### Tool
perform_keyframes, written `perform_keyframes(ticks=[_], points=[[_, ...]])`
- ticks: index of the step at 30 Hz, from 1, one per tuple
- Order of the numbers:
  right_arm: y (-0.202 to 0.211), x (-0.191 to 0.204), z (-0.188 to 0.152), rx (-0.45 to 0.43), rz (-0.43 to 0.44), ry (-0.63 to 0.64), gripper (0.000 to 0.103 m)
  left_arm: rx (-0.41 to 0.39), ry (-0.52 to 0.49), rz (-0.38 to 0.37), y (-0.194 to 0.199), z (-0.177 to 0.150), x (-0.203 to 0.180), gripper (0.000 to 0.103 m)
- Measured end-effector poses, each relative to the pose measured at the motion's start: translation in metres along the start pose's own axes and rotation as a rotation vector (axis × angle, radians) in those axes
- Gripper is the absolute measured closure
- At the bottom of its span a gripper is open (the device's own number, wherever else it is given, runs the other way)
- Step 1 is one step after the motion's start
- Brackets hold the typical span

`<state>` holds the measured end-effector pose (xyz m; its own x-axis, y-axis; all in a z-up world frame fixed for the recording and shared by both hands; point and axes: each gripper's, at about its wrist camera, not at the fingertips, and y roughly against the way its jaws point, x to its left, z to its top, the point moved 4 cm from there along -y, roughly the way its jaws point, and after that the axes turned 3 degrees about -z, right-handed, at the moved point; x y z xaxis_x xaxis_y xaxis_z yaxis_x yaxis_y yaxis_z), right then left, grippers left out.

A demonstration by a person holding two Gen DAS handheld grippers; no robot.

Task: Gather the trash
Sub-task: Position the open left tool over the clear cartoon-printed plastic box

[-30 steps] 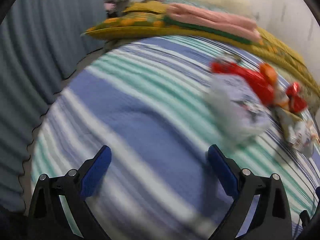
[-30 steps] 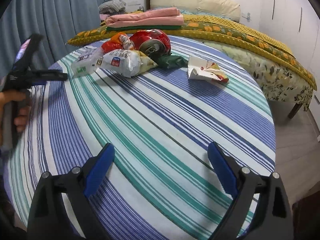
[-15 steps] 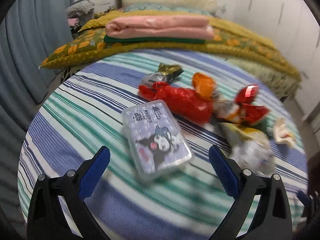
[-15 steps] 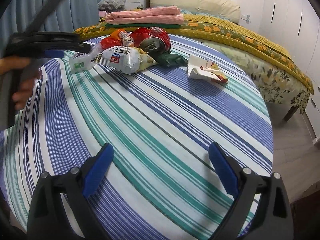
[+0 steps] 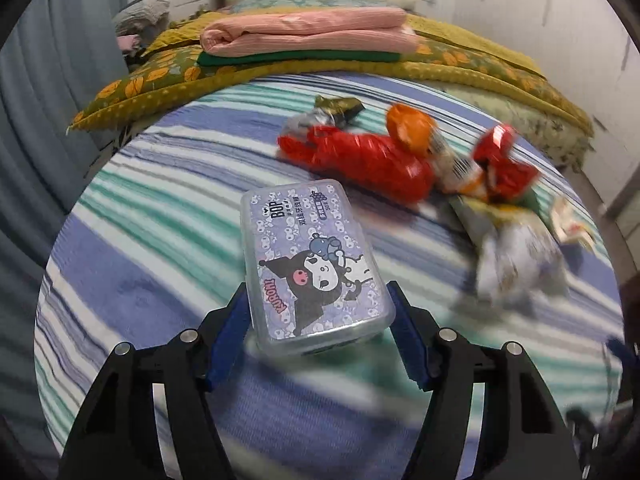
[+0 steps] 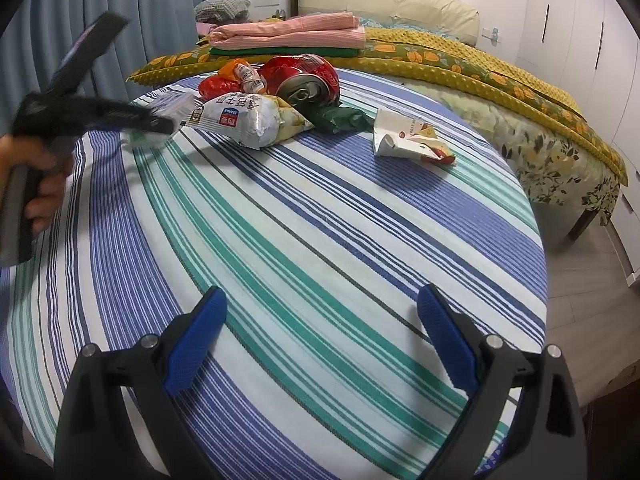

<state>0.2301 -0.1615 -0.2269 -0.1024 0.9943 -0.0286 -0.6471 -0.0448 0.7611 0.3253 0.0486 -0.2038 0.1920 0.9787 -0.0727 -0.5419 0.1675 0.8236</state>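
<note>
Blue-padded black left tongs (image 5: 318, 334) are seen closed in around the near end of a clear plastic box (image 5: 311, 261) with a purple cartoon label; both pads sit against its sides, so the box appears clamped. The box lies flat on a round surface (image 6: 360, 240) covered by a cloth striped in blue, green and white. Just beyond the box, a heap of trash is spread: a red wrapper (image 5: 360, 158), an orange packet (image 5: 412, 128), a crushed red can (image 6: 306, 78), a silver and yellow snack bag (image 6: 248, 118), a dark green wrapper (image 6: 340, 118) and, a little apart, a crumpled white carton (image 6: 408, 140).

The right tongs (image 6: 322, 340) are held wide apart over the near part of the surface, with nothing between the pads and well apart from the trash.

From the right wrist view, the left hand (image 6: 38, 184) is seen at the far left edge, wrapped around the grip of its tool, which is pointed toward the heap.

Behind the surface, a bed (image 6: 520, 92) is covered with a yellow floral quilt, and folded pink cloth (image 6: 292, 32) is stacked on it. Grey-blue curtains (image 6: 152, 4) hang at the left, and white cupboards (image 6: 580, 28) stand at the right.
</note>
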Motion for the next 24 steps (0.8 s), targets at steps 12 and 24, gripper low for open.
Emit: perform_keyframes(ticks=[12, 24], points=[[-0.001, -0.005, 0.000, 0.005, -0.024, -0.030, 0.010, 0.002, -0.071, -0.007, 0.022, -0.055, 0.008, 0.016], [-0.008, -0.014, 0.001, 0.040, -0.002, -0.065, 0.007, 0.002, -0.039, 0.017, 0.019, -0.057, 0.014, 0.004]])
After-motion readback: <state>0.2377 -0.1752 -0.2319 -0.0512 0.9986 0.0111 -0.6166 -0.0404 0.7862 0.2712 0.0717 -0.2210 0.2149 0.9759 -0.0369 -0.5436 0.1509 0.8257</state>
